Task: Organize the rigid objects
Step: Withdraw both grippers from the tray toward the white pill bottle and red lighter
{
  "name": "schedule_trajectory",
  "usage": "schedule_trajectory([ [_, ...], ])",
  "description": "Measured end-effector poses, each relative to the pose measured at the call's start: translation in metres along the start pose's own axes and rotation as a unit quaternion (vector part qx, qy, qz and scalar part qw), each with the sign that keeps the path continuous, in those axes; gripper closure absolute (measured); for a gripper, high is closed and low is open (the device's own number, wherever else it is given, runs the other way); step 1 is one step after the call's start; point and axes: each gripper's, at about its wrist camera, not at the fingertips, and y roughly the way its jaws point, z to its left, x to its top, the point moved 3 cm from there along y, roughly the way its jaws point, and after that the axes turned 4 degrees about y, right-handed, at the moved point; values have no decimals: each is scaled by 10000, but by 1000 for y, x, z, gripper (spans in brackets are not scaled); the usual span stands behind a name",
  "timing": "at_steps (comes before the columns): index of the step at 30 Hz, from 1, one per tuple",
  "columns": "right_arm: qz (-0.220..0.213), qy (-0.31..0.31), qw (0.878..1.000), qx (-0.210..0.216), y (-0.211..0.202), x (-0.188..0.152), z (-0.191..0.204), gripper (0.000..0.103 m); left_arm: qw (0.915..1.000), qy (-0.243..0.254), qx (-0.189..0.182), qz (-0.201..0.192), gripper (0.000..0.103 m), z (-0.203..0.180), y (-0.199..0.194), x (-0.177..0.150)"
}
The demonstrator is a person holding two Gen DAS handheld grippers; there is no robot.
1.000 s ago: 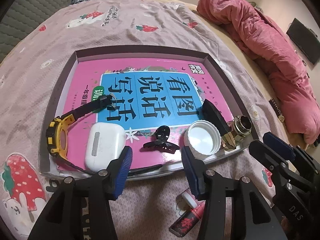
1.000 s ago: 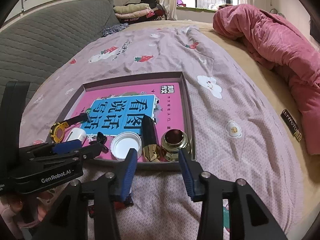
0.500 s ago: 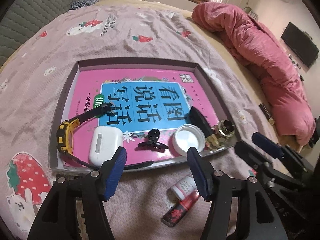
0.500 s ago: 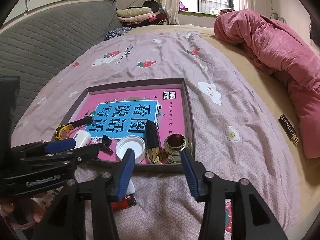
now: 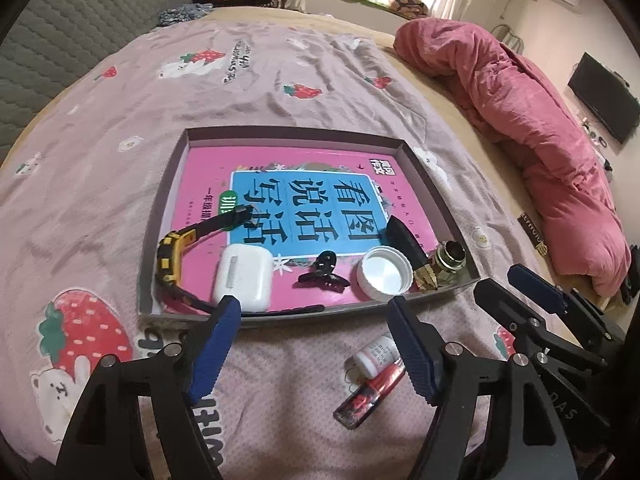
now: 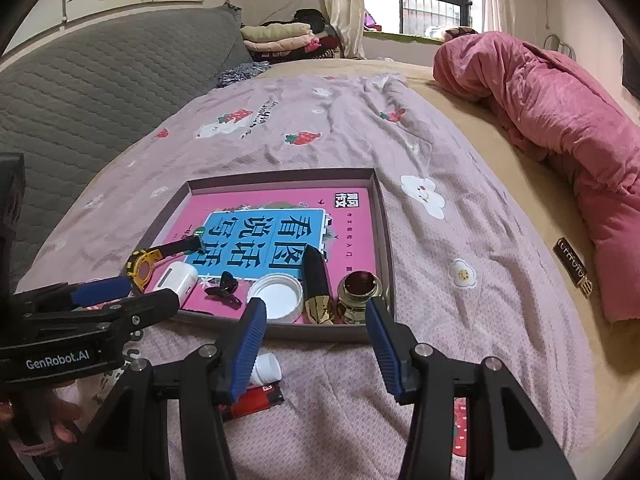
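A shallow grey tray [image 5: 280, 132] on the bed holds a pink book. On the book lie a yellow-black watch [image 5: 170, 256], a white earbud case [image 5: 242, 272], a black hair clip [image 5: 324, 272], a white cap [image 5: 386, 274], a black-and-gold case [image 5: 408, 248] and a brass bottle [image 5: 450, 260]. A small white bottle [image 5: 374, 356] and a red lighter [image 5: 368, 394] lie on the blanket in front of the tray. My left gripper [image 5: 312, 308] hovers over the tray's near rim, its jaws opening with nothing between them. My right gripper [image 6: 314, 306] stands open and empty before the tray's right corner.
A rumpled pink quilt [image 5: 540, 128] runs along the right side of the bed. A grey padded headboard [image 6: 100, 92] is at the left, with folded clothes [image 6: 280, 36] beyond. The strawberry-print blanket [image 5: 240, 80] spreads around the tray. A black tag [image 6: 572, 268] lies at the right.
My left gripper drew back and up from the tray and its jaws spread wider, bringing the white bottle and red lighter into view. My right gripper's jaws widened a little.
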Motion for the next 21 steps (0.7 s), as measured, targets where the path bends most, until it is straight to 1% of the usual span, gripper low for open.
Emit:
schedule_trajectory([
  [4, -24, 8, 10000, 27, -5, -2, 0, 50, 10000, 16, 60, -31, 26, 2, -6, -2],
  [7, -27, 9, 10000, 45, -7, -5, -1, 45, 10000, 13, 57, -45, 26, 2, -11, -4],
  [14, 34, 27, 10000, 77, -12, -16, -1, 45, 9999, 80, 58, -44, 26, 0, -19, -11],
  [21, 228, -86, 9996, 118, -10, -33, 4, 45, 9998, 147, 82, 99, 26, 1, -18, -23],
])
